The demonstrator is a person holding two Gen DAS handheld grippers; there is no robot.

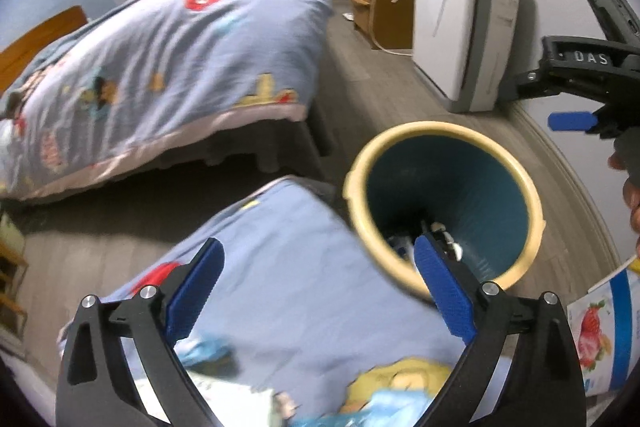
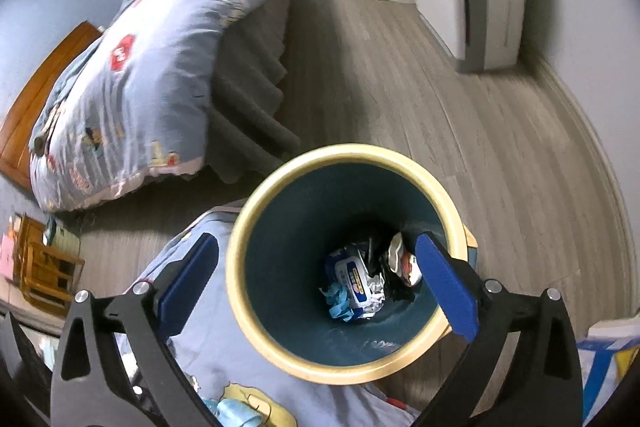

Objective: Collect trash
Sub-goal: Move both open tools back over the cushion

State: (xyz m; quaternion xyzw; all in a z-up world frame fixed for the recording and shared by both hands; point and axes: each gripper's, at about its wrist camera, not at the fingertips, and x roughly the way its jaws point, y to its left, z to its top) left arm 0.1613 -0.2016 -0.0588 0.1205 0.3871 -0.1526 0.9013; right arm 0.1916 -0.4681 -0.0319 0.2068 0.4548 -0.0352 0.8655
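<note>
A round bin (image 2: 256,227) with a cream rim and teal inside stands on the floor beside the near bed; it also shows in the left wrist view (image 1: 532,195). Trash lies at its bottom: a blue-and-white wipes packet (image 2: 352,277), crumpled wrappers (image 2: 402,259) and a bit of blue material (image 2: 338,303). My right gripper (image 2: 318,283) is open and empty, hanging above the bin's mouth. My left gripper (image 1: 318,285) is open and empty, over the near bed's blue cover (image 1: 288,267) just left of the bin. The right gripper's body (image 1: 580,67) shows at the right edge of the left wrist view.
A second bed with a blue cartoon quilt (image 1: 160,59) stands across a strip of grey wood floor (image 2: 500,147). A white appliance (image 1: 460,27) and a wooden nightstand (image 1: 380,3) stand along the far wall. A printed carton (image 1: 604,327) sits at the right.
</note>
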